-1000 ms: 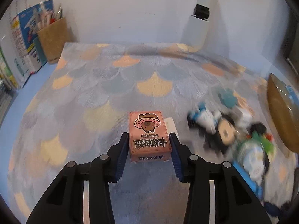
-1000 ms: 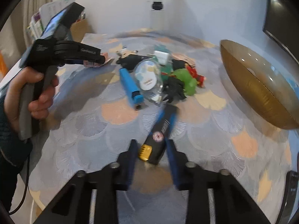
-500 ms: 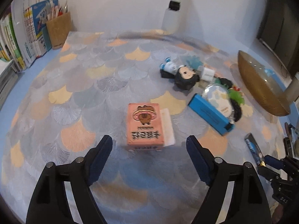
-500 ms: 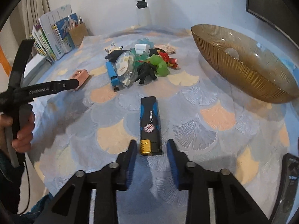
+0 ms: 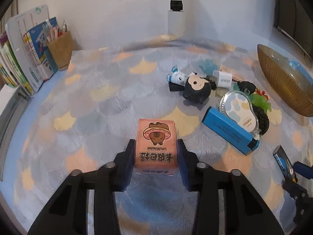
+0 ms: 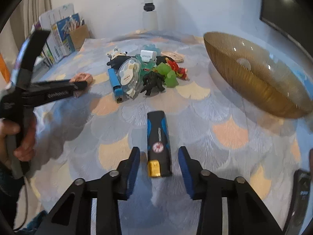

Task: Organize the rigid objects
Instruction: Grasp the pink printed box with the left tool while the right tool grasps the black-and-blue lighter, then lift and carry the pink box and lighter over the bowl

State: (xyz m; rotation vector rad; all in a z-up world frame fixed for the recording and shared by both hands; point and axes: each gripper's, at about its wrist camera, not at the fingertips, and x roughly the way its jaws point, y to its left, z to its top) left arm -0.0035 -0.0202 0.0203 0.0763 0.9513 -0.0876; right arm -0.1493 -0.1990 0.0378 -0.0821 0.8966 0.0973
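Pinching the pink box [image 5: 156, 146], the left gripper [image 5: 156, 156] is readying a lift; the right gripper [image 6: 158, 161] is spread around the lighter [image 6: 158, 143], needing to close.

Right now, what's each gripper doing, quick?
Left gripper: shut on the pink box.
Right gripper: open around the black lighter, not gripping it.

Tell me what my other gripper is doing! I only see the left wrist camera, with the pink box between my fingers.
Observer: The right gripper is open. Its fingers sit on either side of the black-and-blue lighter and don't touch it.
Operator: Which end of the lighter is by the fingers?
Observer: The gold end. The black end points toward the toy pile.
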